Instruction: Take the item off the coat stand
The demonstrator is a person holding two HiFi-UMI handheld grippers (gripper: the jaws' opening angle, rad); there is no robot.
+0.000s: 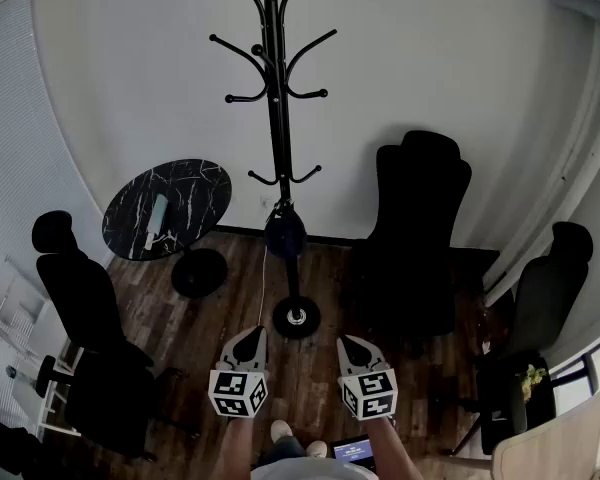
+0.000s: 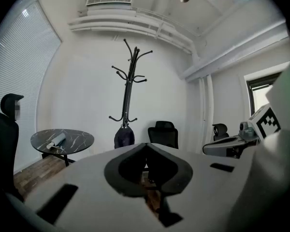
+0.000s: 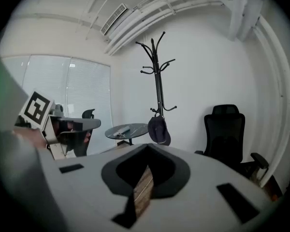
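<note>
Two claws sit lowest in the head view, each carrying a white cube printed with black square markers. The left claw (image 1: pixel 251 332) and the right claw (image 1: pixel 351 340) both have their smooth grey jaws pressed together, with nothing between them. Under them runs a floor (image 1: pixel 210 318) of dark wood planks.

Just beyond, the coat stand (image 1: pixel 276 118) rises from a round disc foot. It is a thin black metal pole with curved arms that end in small knobs. A dark cap (image 1: pixel 285 234), soft and rounded, hangs from a low hook close against the pole, well apart from both claws.

Left of the stand is a round worktop (image 1: pixel 195 183) with a black, white-veined marble look, on a single leg. A pale oblong thing (image 1: pixel 158 213) lies on it toward the left edge.

Three black padded chairs stand around: one chair (image 1: pixel 80 288) at the left, a tall chair (image 1: pixel 420 208) against the white wall (image 1: pixel 130 68) right of the stand, and a third chair (image 1: pixel 550 288) at the far right.
</note>
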